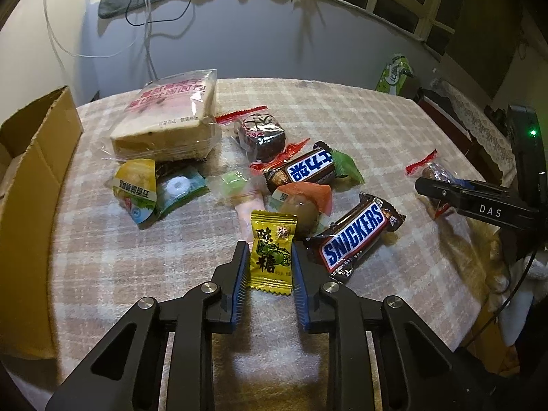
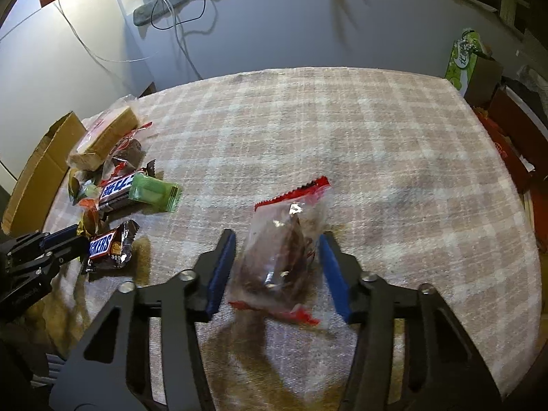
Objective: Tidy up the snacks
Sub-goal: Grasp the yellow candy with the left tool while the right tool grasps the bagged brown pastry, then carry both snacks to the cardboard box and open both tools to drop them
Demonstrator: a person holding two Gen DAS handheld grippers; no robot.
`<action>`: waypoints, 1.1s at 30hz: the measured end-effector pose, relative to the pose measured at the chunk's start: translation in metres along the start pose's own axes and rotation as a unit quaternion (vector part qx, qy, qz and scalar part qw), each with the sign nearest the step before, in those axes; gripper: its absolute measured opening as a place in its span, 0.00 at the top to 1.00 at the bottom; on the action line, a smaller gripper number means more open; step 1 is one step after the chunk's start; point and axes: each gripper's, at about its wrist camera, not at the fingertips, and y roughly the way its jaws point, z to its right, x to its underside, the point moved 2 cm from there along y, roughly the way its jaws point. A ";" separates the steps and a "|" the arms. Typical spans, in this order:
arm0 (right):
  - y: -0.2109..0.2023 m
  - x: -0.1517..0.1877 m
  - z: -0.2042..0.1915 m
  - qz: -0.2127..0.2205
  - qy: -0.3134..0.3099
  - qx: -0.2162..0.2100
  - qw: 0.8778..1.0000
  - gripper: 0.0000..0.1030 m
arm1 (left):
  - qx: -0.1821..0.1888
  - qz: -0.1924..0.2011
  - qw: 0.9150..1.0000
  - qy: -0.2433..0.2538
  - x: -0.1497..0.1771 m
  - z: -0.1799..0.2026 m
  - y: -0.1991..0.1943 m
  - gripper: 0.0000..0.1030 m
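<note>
The left gripper has its blue pads narrowed onto a small yellow candy that lies on the plaid-covered surface; both pads look to be touching the wrapper's long edges, so I read it as gripped. The right gripper stands wider, with a clear red-ended snack packet between its jaws — the picture is blurred there, and I cannot tell whether the pads press on it yet.

Both items will likely handle as light and crinkly. The candy has a hard lump in the middle and loose flat ends, so the middle is the place to pinch; the film may slide. The packet is soft, puffy cellophane around a dark filling — better taken across its belly than by the thin red seals, which would fold.

Just right of the left gripper lies a Snickers bar, almost touching the right pad, so a sideways drag could nudge it. Ahead of it sit a round orange-topped sweet, a pink sweet and a second chocolate bar; farther ahead, a wrapped bread loaf. Far to its left stands an open cardboard box, probably the destination. The area around the right gripper is bare cloth, with nothing in its way.
</note>
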 end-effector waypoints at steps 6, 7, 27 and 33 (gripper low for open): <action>-0.006 0.001 0.003 0.007 0.004 0.001 1.000 0.62 | 0.000 0.007 1.000 -0.009 0.002 -0.003 -0.007 0.84; -0.007 0.001 0.003 0.008 0.004 0.001 1.000 0.62 | 0.000 0.010 1.000 -0.012 0.002 -0.004 -0.008 0.84; -0.065 -0.031 -0.072 0.082 -0.050 -0.070 0.993 0.64 | -0.024 0.079 0.995 -0.053 -0.006 -0.037 -0.070 0.85; -0.063 -0.047 -0.123 0.086 -0.088 -0.108 0.987 0.64 | -0.046 0.106 0.991 -0.071 -0.005 -0.063 -0.097 0.85</action>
